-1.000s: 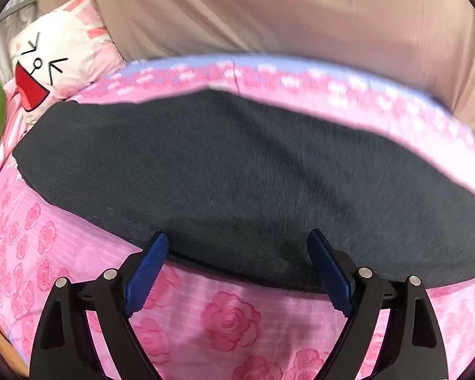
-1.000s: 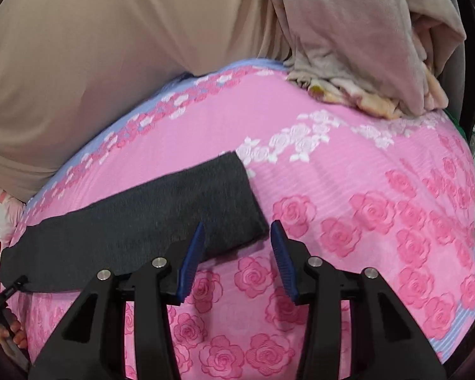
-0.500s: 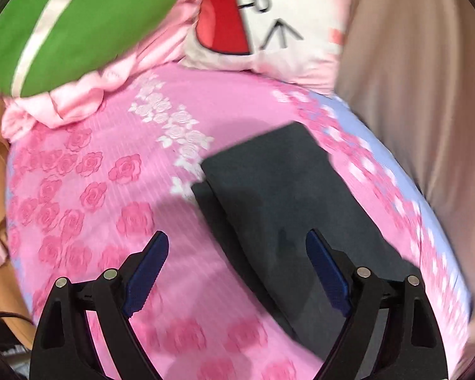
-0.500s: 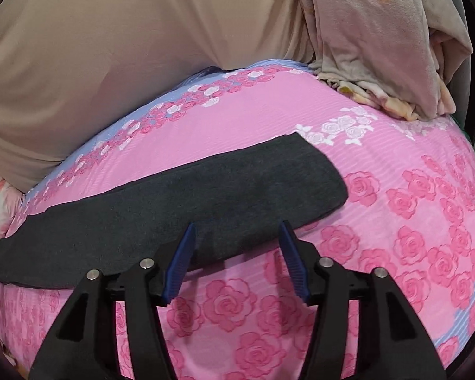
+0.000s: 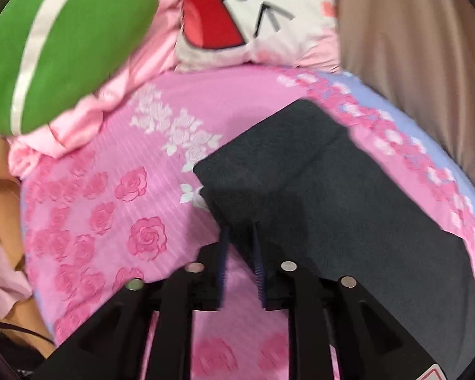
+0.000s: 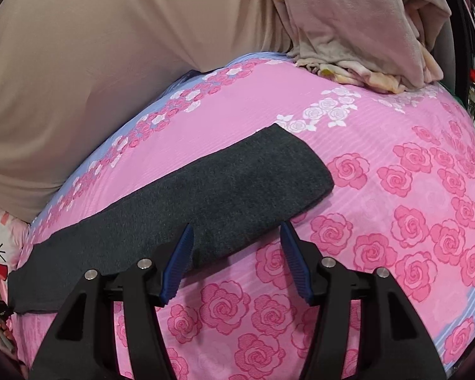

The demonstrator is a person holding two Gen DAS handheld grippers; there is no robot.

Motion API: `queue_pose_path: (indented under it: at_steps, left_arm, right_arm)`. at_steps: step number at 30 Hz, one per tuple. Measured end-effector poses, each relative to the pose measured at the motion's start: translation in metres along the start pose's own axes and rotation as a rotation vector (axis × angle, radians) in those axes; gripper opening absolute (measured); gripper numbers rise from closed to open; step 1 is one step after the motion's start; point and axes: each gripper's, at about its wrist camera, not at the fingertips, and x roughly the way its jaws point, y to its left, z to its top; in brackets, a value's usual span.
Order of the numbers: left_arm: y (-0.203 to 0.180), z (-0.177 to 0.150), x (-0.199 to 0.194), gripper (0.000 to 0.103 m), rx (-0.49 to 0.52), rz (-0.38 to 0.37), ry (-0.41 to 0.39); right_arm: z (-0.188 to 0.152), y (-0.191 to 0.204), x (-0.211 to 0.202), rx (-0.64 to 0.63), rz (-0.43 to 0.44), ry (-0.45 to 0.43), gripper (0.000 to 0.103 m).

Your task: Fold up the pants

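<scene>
On the bed with the pink rose-patterned sheet (image 6: 395,145) lie the long dark grey folded pants (image 6: 205,196), stretched flat. At one end, the left gripper (image 5: 240,232) has just been closing and pinches the pants' corner. Over the near edge, the right gripper (image 6: 237,237) has been opening and holds nothing.

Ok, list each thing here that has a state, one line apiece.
pants: dark, folded into a long strip, flat on the bed.
left gripper: jaws have just been closing, shut on a corner of the pants.
right gripper: open, pants edge between the jaws, not pinched.
bed: covered by a pink rose sheet.
</scene>
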Motion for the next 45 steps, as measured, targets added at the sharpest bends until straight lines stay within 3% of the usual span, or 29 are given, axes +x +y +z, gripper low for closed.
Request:
queue_pose_path:
  at_steps: [1, 3, 7, 10, 13, 15, 16, 17, 19, 22, 25, 27, 29, 31, 32, 37, 40, 43, 44, 45]
  left_arm:
    - [-0.002, -0.002, -0.015, 0.050, -0.006, -0.020, -0.021]
    - [-0.009, -0.008, -0.042, 0.064, -0.007, -0.071, -0.077]
    - [-0.055, -0.040, -0.087, 0.072, 0.126, -0.144, -0.170]
    - [-0.092, -0.069, -0.091, 0.073, 0.218, -0.223, -0.142]
    - [-0.116, -0.098, -0.086, 0.073, 0.280, -0.236, -0.138]
    - [-0.132, -0.117, -0.077, 0.073, 0.322, -0.210, -0.131]
    - [-0.135, -0.123, -0.074, 0.073, 0.331, -0.204, -0.123]
    - [-0.140, -0.130, -0.072, 0.073, 0.341, -0.203, -0.117]
    - [-0.143, -0.139, -0.066, 0.073, 0.358, -0.182, -0.121]
    - [-0.146, -0.150, -0.060, 0.073, 0.394, -0.125, -0.146]
    - [-0.146, -0.149, -0.058, 0.073, 0.390, -0.131, -0.142]
    - [-0.145, -0.149, -0.057, 0.073, 0.384, -0.136, -0.135]
    - [-0.144, -0.149, -0.056, 0.073, 0.381, -0.138, -0.130]
    - [-0.144, -0.150, -0.056, 0.073, 0.382, -0.135, -0.130]
    - [-0.144, -0.150, -0.056, 0.073, 0.384, -0.135, -0.132]
    - [-0.144, -0.151, -0.056, 0.077, 0.388, -0.143, -0.128]
    - [-0.148, -0.153, -0.056, 0.078, 0.401, -0.137, -0.126]
    - [-0.149, -0.153, -0.057, 0.078, 0.404, -0.142, -0.134]
    - [-0.147, -0.153, -0.058, 0.079, 0.398, -0.157, -0.137]
    - [-0.146, -0.153, -0.059, 0.079, 0.393, -0.165, -0.138]
  right_arm:
    - [0.000, 0.000, -0.003, 0.003, 0.010, -0.001, 0.055]
    - [-0.003, -0.003, -0.008, 0.026, 0.048, 0.016, 0.055]
    - [-0.004, -0.012, -0.010, 0.087, 0.107, 0.043, 0.055]
    - [0.007, -0.017, -0.004, 0.082, 0.041, 0.039, 0.055]
    - [0.023, -0.021, 0.010, 0.085, 0.000, 0.041, 0.055]
    - [0.032, -0.022, 0.023, 0.075, -0.069, 0.056, 0.047]
    - [0.035, -0.023, 0.028, 0.070, -0.090, 0.062, 0.019]
    - [0.038, -0.024, 0.033, 0.070, -0.117, 0.066, 0.003]
    - [0.046, -0.018, 0.029, 0.067, -0.073, 0.052, 0.003]
    - [0.080, 0.027, -0.032, -0.059, 0.077, -0.128, 0.003]
    - [0.098, 0.041, -0.065, -0.120, 0.097, -0.214, 0.003]
    - [0.094, 0.026, -0.043, -0.123, 0.044, -0.150, 0.003]
    - [0.076, -0.011, 0.014, -0.078, -0.024, 0.032, 0.003]
    - [0.056, -0.042, 0.047, 0.001, -0.006, 0.159, 0.006]
    - [0.053, -0.047, 0.040, 0.022, 0.003, 0.123, 0.015]
    - [0.042, -0.048, 0.004, -0.006, -0.027, 0.091, 0.015]
    - [0.036, -0.059, 0.014, 0.029, -0.002, 0.123, 0.018]
    - [0.040, -0.066, 0.031, 0.079, 0.001, 0.132, 0.031]
    - [0.042, -0.066, 0.035, 0.107, 0.037, 0.132, 0.031]
    - [0.044, -0.065, 0.038, 0.133, 0.063, 0.130, 0.019]
